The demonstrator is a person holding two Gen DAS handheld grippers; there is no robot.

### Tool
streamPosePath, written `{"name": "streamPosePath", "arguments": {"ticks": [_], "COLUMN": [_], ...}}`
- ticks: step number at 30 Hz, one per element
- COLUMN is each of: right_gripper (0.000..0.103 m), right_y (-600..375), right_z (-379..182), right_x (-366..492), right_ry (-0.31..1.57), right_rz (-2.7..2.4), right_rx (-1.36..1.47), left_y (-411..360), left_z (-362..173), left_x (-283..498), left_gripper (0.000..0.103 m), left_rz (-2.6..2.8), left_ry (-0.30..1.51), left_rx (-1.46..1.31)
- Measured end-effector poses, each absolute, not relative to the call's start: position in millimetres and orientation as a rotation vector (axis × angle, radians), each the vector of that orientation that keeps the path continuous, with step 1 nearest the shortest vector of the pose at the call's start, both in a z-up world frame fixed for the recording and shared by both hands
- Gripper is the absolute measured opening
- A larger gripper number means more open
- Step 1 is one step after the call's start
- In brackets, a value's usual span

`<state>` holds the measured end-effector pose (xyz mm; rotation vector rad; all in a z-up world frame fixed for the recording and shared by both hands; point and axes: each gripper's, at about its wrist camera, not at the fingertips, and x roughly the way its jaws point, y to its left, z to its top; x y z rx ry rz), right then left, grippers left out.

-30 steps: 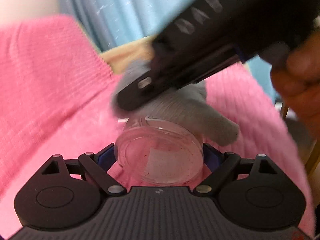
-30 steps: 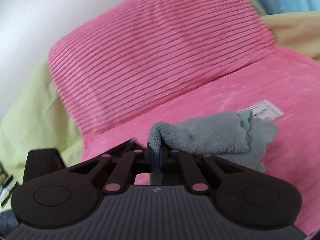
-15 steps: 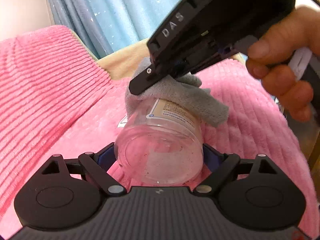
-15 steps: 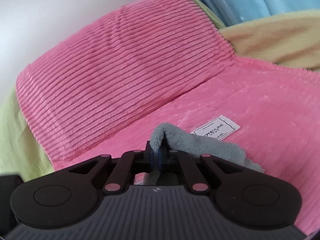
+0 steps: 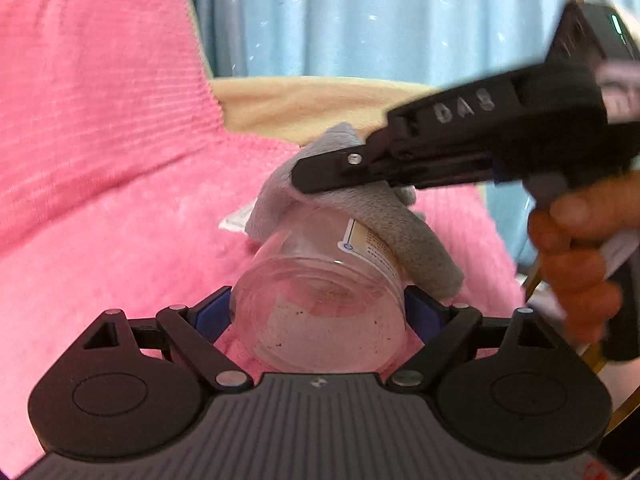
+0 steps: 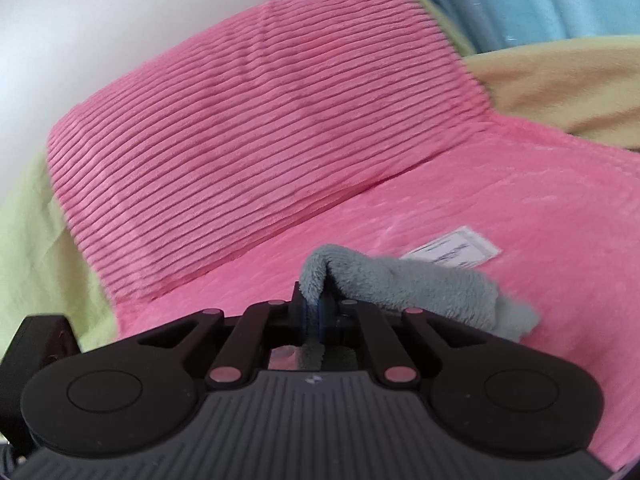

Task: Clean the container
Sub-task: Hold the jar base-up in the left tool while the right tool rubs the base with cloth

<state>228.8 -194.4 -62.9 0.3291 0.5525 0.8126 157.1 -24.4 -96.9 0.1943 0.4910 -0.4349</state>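
Observation:
A clear plastic jar [image 5: 320, 300] with a white and tan label lies on its side, its base toward the left wrist camera, with small specks inside. My left gripper [image 5: 318, 312] is shut on the jar, blue pads against both its sides. My right gripper [image 6: 316, 312] is shut on a grey fluffy cloth [image 6: 404, 284]. In the left wrist view the right gripper [image 5: 304, 174] comes in from the upper right and presses the cloth [image 5: 392, 224] over the jar's upper side. The jar is hidden in the right wrist view.
A pink ribbed cushion [image 6: 256, 128] and pink blanket [image 6: 520, 200] with a white tag [image 6: 452, 250] lie below. A tan blanket [image 5: 304, 104], blue curtain [image 5: 360, 20] and green sheet [image 6: 32, 220] surround them. The person's hand [image 5: 580, 256] holds the right gripper.
The right gripper has drawn the cloth back and forth along the jar's upper side, ending farther right. The left gripper still holds the jar and has tilted slightly.

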Motion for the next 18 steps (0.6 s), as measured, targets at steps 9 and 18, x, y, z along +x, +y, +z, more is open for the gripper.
{"name": "streamPosePath", "arguments": {"ticks": [9, 18], "right_gripper": [0.002, 0.002], "right_y": [-202.3, -210.5], "right_z": [-66.8, -70.9], "right_x": [236.9, 238.8], "right_ry": [0.556, 0.536], "right_rz": [0.759, 0.712], "right_rx": [0.345, 0.357], "left_y": [-54.5, -40.5], "left_z": [-106.9, -100.3], "left_x": [148.0, 155.1], "left_gripper": [0.089, 0.09], "left_rz": [-0.403, -0.439], "left_ry": [0.401, 0.46], "left_rx": [0.507, 0.344]}}
